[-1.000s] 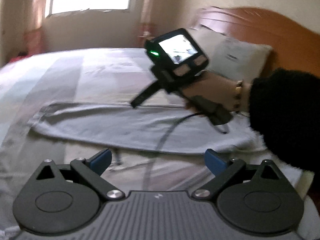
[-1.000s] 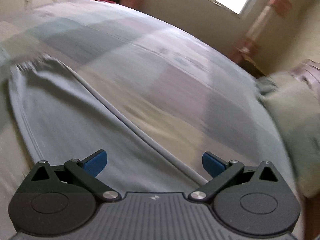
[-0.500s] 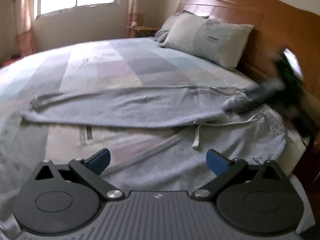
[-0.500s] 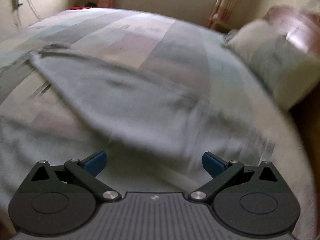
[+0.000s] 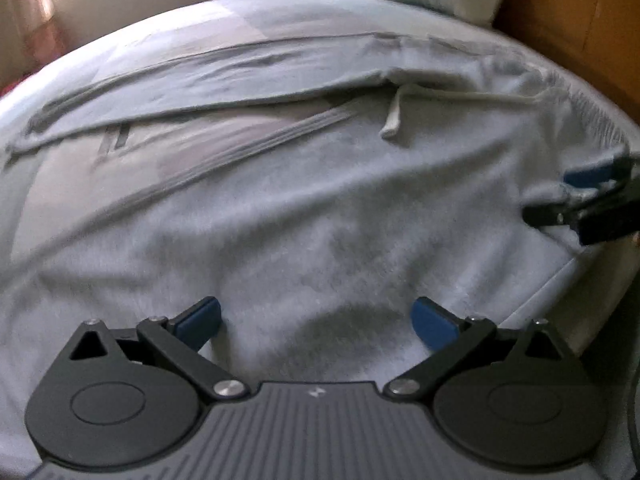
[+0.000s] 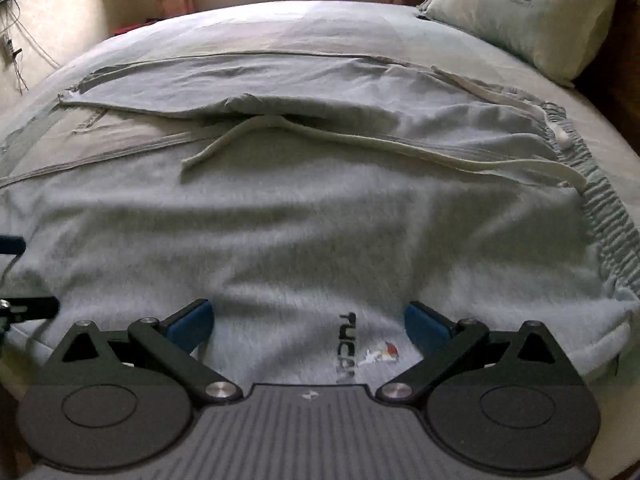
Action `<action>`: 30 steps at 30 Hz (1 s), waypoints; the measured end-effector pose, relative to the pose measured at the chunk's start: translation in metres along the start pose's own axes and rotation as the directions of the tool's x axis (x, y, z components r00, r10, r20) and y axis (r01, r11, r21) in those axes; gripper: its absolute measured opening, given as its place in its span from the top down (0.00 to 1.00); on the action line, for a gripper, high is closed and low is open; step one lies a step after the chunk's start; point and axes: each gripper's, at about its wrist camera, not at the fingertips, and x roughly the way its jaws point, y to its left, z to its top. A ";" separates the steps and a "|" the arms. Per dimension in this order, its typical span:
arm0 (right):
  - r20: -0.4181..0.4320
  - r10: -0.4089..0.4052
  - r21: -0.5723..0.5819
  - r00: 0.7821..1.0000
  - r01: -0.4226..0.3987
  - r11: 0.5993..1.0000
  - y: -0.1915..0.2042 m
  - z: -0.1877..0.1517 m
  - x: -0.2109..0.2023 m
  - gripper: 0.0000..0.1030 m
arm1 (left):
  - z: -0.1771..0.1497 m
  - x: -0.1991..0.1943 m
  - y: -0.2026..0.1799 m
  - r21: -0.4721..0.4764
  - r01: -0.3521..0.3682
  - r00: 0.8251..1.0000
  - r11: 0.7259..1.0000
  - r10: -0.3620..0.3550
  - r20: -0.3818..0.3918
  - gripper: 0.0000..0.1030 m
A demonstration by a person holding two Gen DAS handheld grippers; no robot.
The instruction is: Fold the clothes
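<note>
- grey sweatpants [image 6: 320,216] lie spread across the bed [image 6: 280,28], waistband toward the pillow [image 6: 520,12].
- left gripper [image 5: 316,322] hangs low over a pant leg, jaws wide, holding nothing.
- right gripper [image 6: 308,322] hangs over the printed logo [image 6: 347,346], jaws wide too.

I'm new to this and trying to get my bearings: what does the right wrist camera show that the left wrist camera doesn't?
Only the right wrist view shows the printed logo on the fabric and a whole pillow. Only the left wrist view shows the right gripper coming in from the edge, fingers apart over the cloth. Both show the grey sweatpants spread on the bed, their white drawstring lying loose, and the gathered waistband.
</note>
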 end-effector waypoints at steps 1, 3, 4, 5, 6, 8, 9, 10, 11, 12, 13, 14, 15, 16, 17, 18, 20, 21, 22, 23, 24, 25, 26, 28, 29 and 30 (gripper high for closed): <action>0.006 0.002 0.003 1.000 -0.002 1.000 -0.001 -0.002 -0.001 0.00 | -0.006 -0.005 0.002 -0.014 0.000 1.000 1.000 0.000 0.012 0.01; 0.018 0.005 -0.011 1.000 -0.005 1.000 0.000 -0.004 -0.002 0.00 | -0.012 -0.010 -0.001 0.007 -0.023 1.000 1.000 0.023 -0.005 0.01; 0.025 0.007 -0.013 1.000 -0.007 1.000 0.000 -0.006 -0.002 0.00 | -0.014 -0.013 -0.005 0.026 -0.035 0.999 0.999 0.036 -0.022 0.01; 0.027 0.008 -0.015 1.000 -0.008 1.000 -0.001 -0.005 -0.002 0.00 | -0.012 -0.016 -0.007 0.031 -0.043 0.999 0.999 0.043 -0.023 0.01; 0.027 0.007 -0.018 1.000 -0.007 1.000 0.000 -0.005 -0.001 0.00 | -0.011 -0.020 -0.010 0.033 -0.049 0.999 0.998 0.050 -0.020 0.01; 0.024 0.004 -0.018 1.000 -0.003 1.000 -0.001 -0.004 0.000 0.00 | -0.002 -0.023 -0.018 0.042 -0.037 0.999 0.998 0.037 0.011 0.01; 0.024 0.002 -0.020 1.000 -0.001 1.000 0.000 -0.004 0.000 0.00 | 0.003 -0.024 -0.023 0.047 -0.030 0.999 0.998 0.029 0.028 0.01; 0.024 0.001 -0.020 1.000 0.000 1.000 0.000 -0.004 0.001 0.00 | 0.008 -0.023 -0.030 0.058 -0.025 0.999 0.998 0.023 0.040 0.01; 0.024 0.000 -0.019 1.000 0.000 1.000 0.000 -0.004 0.001 0.00 | 0.013 -0.020 -0.037 0.067 -0.019 0.999 0.998 0.016 0.047 0.01; 0.024 0.000 -0.019 1.000 0.001 1.000 0.000 -0.004 0.001 0.00 | 0.015 -0.016 -0.042 0.075 -0.004 0.999 0.997 0.000 0.047 0.01; 0.024 0.002 -0.020 1.000 -0.001 1.000 0.000 -0.005 0.001 0.00 | 0.018 -0.011 -0.048 0.081 0.014 0.999 0.997 -0.018 0.045 0.01; 0.023 0.003 -0.020 1.000 -0.003 1.000 0.000 -0.004 0.001 0.00 | 0.019 -0.005 -0.053 0.083 0.029 0.999 0.996 -0.032 0.040 0.01; 0.022 0.005 -0.021 1.000 -0.004 1.000 0.000 -0.004 0.001 0.00 | 0.019 0.001 -0.058 0.081 0.038 0.999 0.996 -0.041 0.030 0.01; 0.021 0.006 -0.022 1.000 -0.006 1.000 -0.001 -0.004 0.001 0.00 | 0.016 0.005 -0.062 0.080 0.041 0.999 0.996 -0.042 0.016 0.01; 0.019 0.007 -0.023 1.000 -0.007 1.000 0.000 -0.004 0.001 0.00 | 0.012 0.009 -0.066 0.079 0.043 0.999 0.996 -0.043 0.003 0.01; 0.017 0.008 -0.024 1.000 -0.007 1.000 0.000 -0.003 0.001 0.00 | 0.007 0.008 -0.069 0.094 0.026 0.999 0.995 -0.028 0.019 0.01; 0.017 0.009 -0.026 1.000 -0.008 1.000 0.000 -0.003 0.001 0.00 | -0.001 0.004 -0.070 0.089 0.021 0.999 0.996 -0.023 0.029 0.01; 0.018 0.009 -0.026 1.000 -0.009 1.000 0.000 -0.004 0.001 0.00 | -0.004 0.001 -0.069 0.077 0.025 0.999 0.997 -0.028 0.032 0.01; 0.020 0.010 -0.026 1.000 -0.010 1.000 0.000 -0.004 0.001 0.00 | -0.007 -0.002 -0.068 0.076 0.035 0.999 0.996 -0.037 0.028 0.01; 0.022 0.011 -0.026 1.000 -0.010 1.000 0.000 -0.004 0.001 0.00 | -0.008 -0.004 -0.067 0.086 0.041 0.999 0.995 -0.042 0.019 0.01; 0.025 0.011 -0.026 1.000 -0.011 1.000 0.000 -0.005 0.001 0.00 | -0.009 -0.007 -0.065 0.094 0.046 0.999 0.995 -0.047 0.010 0.01; 0.028 0.012 -0.027 1.000 -0.012 1.000 0.000 -0.005 0.001 0.00 | -0.008 -0.008 -0.063 0.091 0.051 0.999 0.995 -0.052 0.006 0.01; 0.031 0.013 -0.027 0.999 -0.013 1.000 0.000 -0.006 0.001 0.00 | -0.004 -0.009 -0.059 0.079 0.044 0.999 0.996 -0.046 0.013 0.01; 0.038 0.015 -0.029 0.999 -0.014 0.999 0.000 -0.007 0.000 0.00 | 0.004 -0.009 -0.051 0.054 0.027 0.999 0.998 -0.029 0.033 0.01; 0.040 0.016 -0.029 0.999 -0.015 0.999 0.000 -0.007 0.000 0.00 | 0.007 -0.009 -0.048 0.038 0.010 0.999 0.999 -0.011 0.040 0.01; 0.041 0.018 -0.031 0.999 -0.017 0.999 0.000 -0.007 0.000 0.00 | 0.011 -0.006 -0.044 0.017 -0.008 0.999 1.000 0.007 0.045 0.01</action>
